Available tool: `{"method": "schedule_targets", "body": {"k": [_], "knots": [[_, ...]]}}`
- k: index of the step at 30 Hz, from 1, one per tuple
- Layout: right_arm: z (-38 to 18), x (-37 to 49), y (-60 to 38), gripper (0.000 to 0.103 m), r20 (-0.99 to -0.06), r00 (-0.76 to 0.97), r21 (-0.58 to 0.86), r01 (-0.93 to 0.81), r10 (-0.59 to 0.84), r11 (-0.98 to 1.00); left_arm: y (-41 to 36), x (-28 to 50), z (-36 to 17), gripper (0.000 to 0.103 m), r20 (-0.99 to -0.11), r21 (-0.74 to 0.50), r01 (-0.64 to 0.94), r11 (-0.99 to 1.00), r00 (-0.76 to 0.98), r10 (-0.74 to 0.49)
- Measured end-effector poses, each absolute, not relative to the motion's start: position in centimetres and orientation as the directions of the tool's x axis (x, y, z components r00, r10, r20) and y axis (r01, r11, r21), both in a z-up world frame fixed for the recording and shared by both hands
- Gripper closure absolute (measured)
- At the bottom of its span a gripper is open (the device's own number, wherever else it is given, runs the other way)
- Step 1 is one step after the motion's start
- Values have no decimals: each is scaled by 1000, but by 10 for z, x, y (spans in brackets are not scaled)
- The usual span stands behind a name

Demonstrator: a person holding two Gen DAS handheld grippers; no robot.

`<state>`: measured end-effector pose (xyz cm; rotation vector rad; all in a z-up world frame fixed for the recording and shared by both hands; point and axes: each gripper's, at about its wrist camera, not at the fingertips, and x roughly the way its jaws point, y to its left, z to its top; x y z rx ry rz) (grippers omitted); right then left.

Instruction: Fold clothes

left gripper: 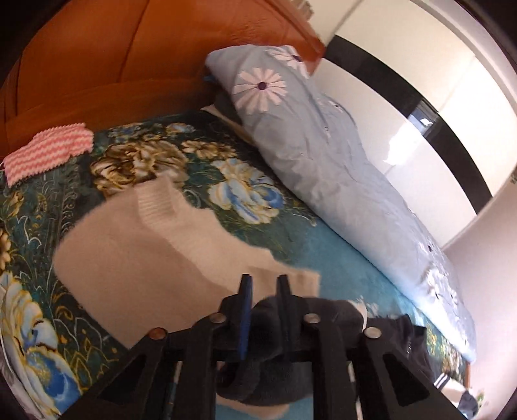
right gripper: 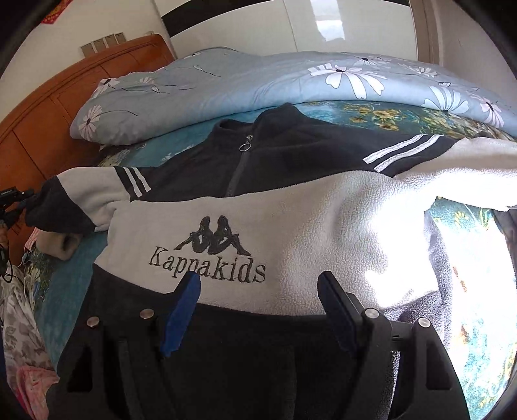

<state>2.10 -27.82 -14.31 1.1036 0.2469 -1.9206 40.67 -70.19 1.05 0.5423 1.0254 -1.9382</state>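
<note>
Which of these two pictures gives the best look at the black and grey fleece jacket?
The right wrist view: the fleece jacket lies spread across the bed, showing collar, zip, striped sleeves and the Kappakids logo. The left wrist view shows only a dark fold of it pinched in the left hand-held gripper.

Black-and-grey fleece jacket [right gripper: 290, 206] spread on bed – zipper closed, sleeve lifted

A bedroom in daylight. An orange-brown wooden headboard [left gripper: 113, 48] stands against a white wall [right gripper: 226, 19]. The bed carries a dark teal floral bedspread [left gripper: 200, 168], and along its far edge lies a bunched pale blue quilt with white daisies [right gripper: 258, 80]. Behind the bed, glossy white wardrobe panels with a black band [left gripper: 404, 106] reflect bright window light.
</note>
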Motion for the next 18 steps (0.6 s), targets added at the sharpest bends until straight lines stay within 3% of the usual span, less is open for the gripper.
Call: {"method": "schedule_targets", "body": {"k": [3, 6, 9, 13, 18], "knots": [[-147, 21, -285, 27, -787, -212, 225, 776, -579, -590, -731, 421, -18, 95, -735, -455, 866, -209, -497, -461], [-149, 21, -288, 27, -793, -218, 211, 778, -569, -591, -728, 433, -36, 94, -719, -526, 827, -197, -557, -416], [-148, 21, -289, 27, -794, -220, 207, 779, -567, -592, -707, 435, -44, 87, -718, -528, 819, -224, -572, -396], [-146, 26, -290, 27, -785, -212, 220, 784, -582, -581, -676, 444, -54, 64, -719, -532, 825, -193, -560, -412], [-143, 36, -293, 27, -775, -196, 223, 805, -601, -550, -648, 451, -74, 58, -684, -621, 774, -122, -612, -397]]}}
